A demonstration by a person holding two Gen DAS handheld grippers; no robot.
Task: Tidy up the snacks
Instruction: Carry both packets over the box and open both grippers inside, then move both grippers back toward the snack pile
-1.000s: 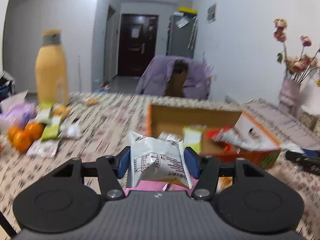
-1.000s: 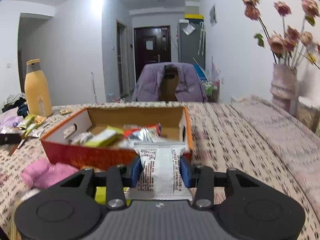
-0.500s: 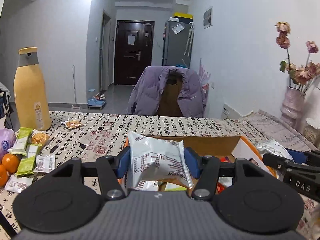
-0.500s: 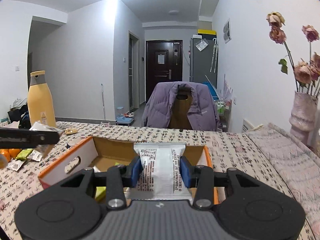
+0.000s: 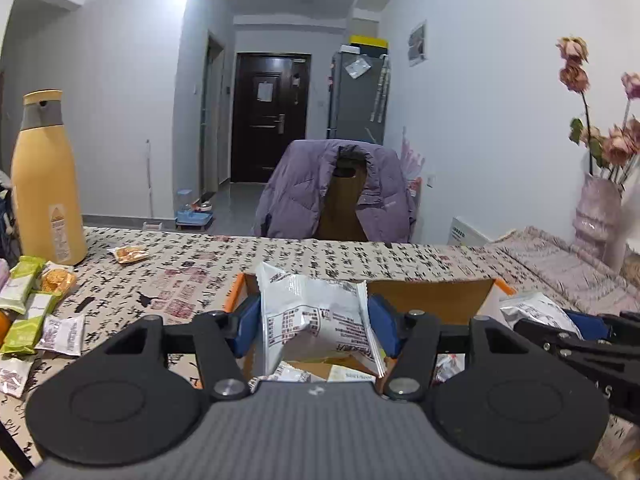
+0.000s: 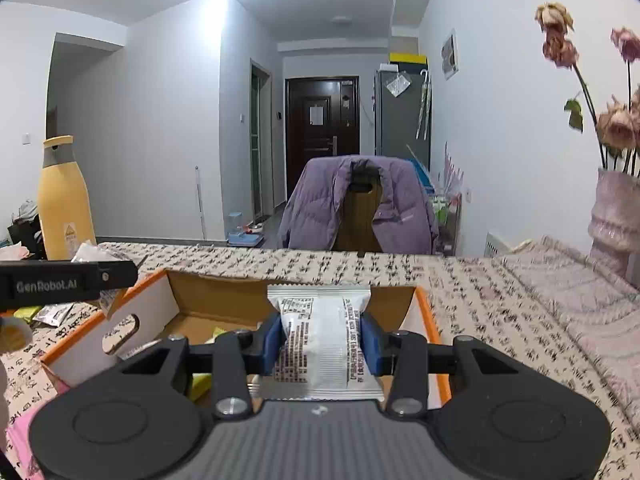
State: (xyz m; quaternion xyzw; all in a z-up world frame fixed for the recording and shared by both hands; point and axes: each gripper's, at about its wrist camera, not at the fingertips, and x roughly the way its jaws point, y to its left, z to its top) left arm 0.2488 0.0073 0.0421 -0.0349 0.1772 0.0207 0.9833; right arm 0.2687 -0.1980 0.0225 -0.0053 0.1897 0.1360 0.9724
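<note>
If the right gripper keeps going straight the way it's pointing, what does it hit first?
Probably the box: the right gripper, shut on a white packet, points slightly downward over the open box, so its floor or far wall comes first. Depth is hard to judge.

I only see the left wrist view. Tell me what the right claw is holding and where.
Observer: The right claw is shut on a white packet, held above the near end of the orange box.
Operator: Describe the box's left wall.
Observer: It has an oval handle cut-out.
Operator: Report what lies outside that wall.
Observer: Something pink lies on the tablecloth by the near left corner.
</note>
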